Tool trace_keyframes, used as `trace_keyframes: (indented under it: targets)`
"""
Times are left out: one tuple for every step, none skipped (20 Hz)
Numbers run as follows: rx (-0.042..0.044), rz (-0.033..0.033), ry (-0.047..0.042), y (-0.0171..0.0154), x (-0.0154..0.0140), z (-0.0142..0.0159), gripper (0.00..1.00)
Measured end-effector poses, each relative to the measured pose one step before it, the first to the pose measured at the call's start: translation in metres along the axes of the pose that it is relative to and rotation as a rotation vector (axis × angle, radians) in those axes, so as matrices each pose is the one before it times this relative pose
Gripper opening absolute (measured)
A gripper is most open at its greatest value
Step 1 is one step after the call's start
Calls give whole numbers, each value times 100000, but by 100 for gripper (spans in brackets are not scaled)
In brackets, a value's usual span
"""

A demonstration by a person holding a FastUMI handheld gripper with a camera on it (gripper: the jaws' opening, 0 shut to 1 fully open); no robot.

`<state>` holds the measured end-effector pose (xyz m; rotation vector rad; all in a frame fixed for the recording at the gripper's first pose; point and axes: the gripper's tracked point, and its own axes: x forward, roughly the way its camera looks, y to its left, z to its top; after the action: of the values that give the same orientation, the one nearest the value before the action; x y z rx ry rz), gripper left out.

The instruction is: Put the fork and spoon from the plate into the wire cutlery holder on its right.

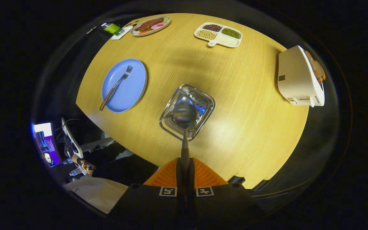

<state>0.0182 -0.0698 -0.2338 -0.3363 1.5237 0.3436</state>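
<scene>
Above the round wooden table point(241, 95), the gripper point(185, 174) is looking almost straight down, its orange fingers point(203, 175) clenching the handle of the spoon point(184, 111) between them. That spoon is pointing away from the fingers, bowl end leading, and the bowl is hanging directly over the open mouth of the wire cutlery holder point(203, 105), which is standing near the middle of the table. Whether the bowl is already dipping below the rim, I cannot tell from this angle.

Off to the holder's left, well apart from it, the blue plate point(136, 86) is lying with the fork point(116, 85) resting across it, its handle sticking out over the plate's near edge. So the fork's turn is not yet come; the spoon's drop looks like the step in hand.

To do it well, I would say the person should be keeping the spoon upright and centred over the opening, lowering until the bowl is well inside the wire walls, and only then easing the fingers apart. Letting go too high, or with the spoon tilted, could be sending it clattering off the rim or tipping the light holder. A slow, straight descent seems safest.
</scene>
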Motion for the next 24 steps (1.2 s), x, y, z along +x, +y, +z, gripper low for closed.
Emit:
trace_keyframes:
  targets:
    - [-103, -25, 1531, -19, 291, 199, 7]
    - [-182, 204, 1126, 61, 204, 195, 8]
    - [103, 247, 1433, 94, 245, 139, 8]
    - [388, 144, 1289, 11, 118, 60, 8]
    - [105, -61, 50, -4, 28, 367, 8]
    - [-76, -279, 330, -140, 78, 196, 10]
    - [561, 607, -403, -15, -50, 299, 12]
    - [1188, 57, -400, -80, -145, 316, 15]
    - [1771, 597, -1477, 58, -128, 422, 18]
    - [1651, 321, -2223, -51, -306, 501, 29]
    - [1408, 1223, -2180, 223, -324, 241, 37]
    - [813, 281, -2620, 77, -452, 383, 60]
    - [306, 554, -2569, 145, -272, 269, 74]
    - [573, 907, -2300, 208, -487, 38, 87]
    - [491, 1044, -2123, 364, -378, 104, 93]
    - [254, 584, -1896, 385, -275, -127, 98]
    - [-49, 145, -1992, 275, -287, -5, 100]
    - [-409, 294, -2046, 305, -371, -50, 100]
    - [-420, 98, -2385, 270, -332, 69, 100]
    - [16, 66, -3033, 341, -302, 170, 100]
    - [502, 165, -3329, 447, -417, 127, 100]
    - [662, 44, -2215, 312, -354, 48, 100]
    - [842, 12, -2765, 391, -448, 151, 100]
    - [466, -18, -3000, 410, -427, 162, 100]
